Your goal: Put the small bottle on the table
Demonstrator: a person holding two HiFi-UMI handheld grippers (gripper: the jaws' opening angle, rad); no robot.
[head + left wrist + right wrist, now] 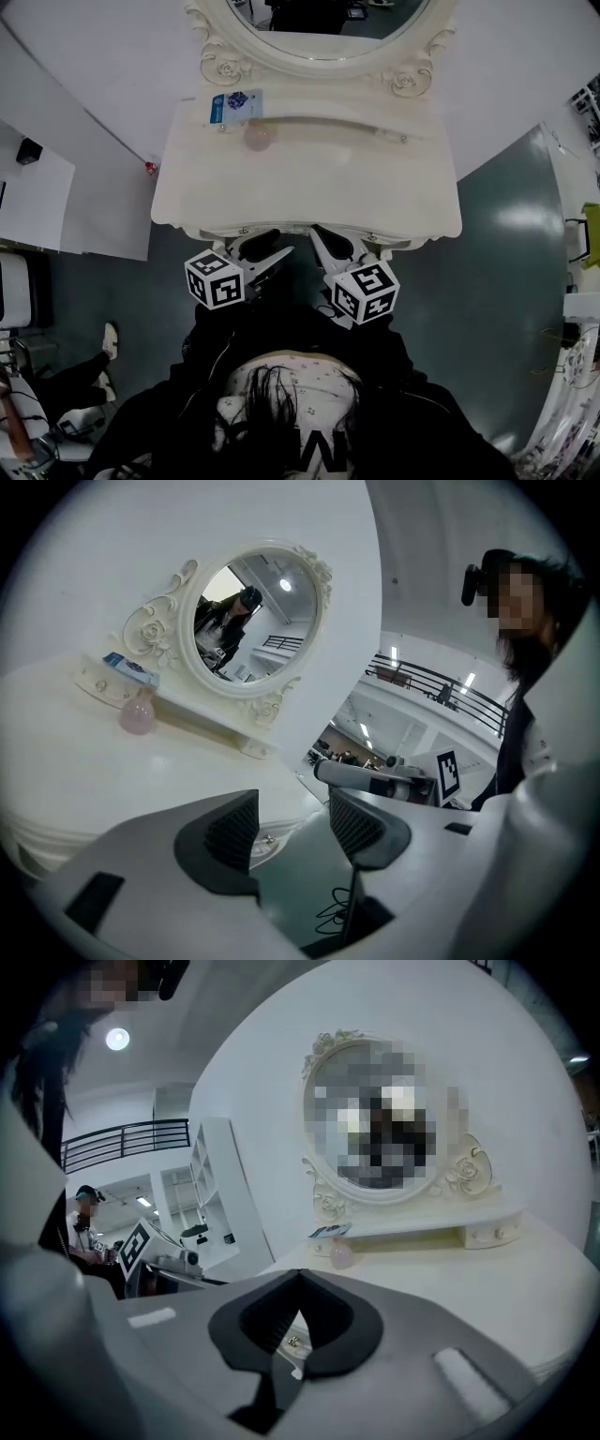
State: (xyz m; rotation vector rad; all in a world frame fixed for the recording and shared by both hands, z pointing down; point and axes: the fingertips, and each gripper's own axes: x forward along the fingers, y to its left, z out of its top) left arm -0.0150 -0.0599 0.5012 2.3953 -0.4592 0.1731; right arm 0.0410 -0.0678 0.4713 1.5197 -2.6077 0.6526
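Note:
A small pink round bottle (258, 138) (137, 714) (342, 1256) stands on the cream dressing table (309, 183), at the back left, right against the low shelf under the mirror. Both grippers hover at the table's front edge, well short of the bottle. My left gripper (267, 249) (292, 822) is open, with only the table edge and floor showing between its jaws. My right gripper (323, 240) (298, 1283) is shut, tips together, holding nothing.
An oval ornate mirror (319, 23) (253, 611) rises at the table's back. A blue-and-white packet (234, 105) (127, 666) lies on the shelf above the bottle. Dark green floor (506, 253) surrounds the table; another person's shoe (109, 341) shows at the left.

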